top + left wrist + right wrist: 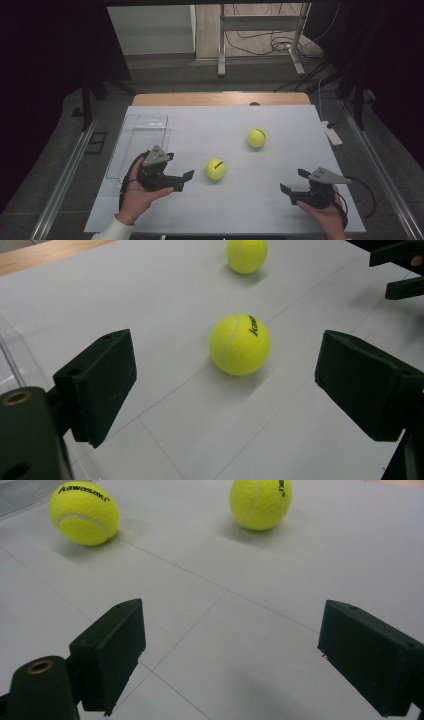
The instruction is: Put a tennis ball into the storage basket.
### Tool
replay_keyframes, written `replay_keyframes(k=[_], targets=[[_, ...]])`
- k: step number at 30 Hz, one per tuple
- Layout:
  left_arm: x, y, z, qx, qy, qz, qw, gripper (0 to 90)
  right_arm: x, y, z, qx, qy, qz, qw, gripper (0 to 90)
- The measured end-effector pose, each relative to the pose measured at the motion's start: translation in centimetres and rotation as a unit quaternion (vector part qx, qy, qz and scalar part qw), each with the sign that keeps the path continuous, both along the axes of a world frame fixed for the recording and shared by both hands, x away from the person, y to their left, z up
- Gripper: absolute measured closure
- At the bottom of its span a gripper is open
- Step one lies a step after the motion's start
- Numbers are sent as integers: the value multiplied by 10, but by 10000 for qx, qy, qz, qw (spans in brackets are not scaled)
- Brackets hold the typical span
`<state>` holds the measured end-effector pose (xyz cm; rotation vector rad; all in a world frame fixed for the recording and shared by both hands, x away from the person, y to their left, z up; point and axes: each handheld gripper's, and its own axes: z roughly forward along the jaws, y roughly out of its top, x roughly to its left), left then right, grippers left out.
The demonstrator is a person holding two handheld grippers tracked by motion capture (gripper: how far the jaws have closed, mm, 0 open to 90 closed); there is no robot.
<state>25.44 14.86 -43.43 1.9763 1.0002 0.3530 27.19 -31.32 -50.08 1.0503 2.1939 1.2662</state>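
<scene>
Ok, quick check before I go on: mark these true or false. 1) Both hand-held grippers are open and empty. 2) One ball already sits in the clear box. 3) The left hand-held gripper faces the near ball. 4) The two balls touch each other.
1) True: the left hand-held gripper and the right hand-held gripper both stand with jaws apart and nothing between them.
2) False: the clear box holds no ball; both balls lie on the white table.
3) True: the near ball lies ahead of its jaws, apart from them.
4) False: the far ball lies well apart from the near one.
</scene>
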Motion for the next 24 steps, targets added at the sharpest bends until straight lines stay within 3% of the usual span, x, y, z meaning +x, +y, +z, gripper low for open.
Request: replay_keyframes(k=[24], targets=[[20,-23,-3,6,80,-184,9998,102,0,0,0,-14,-7,5,10000,118]])
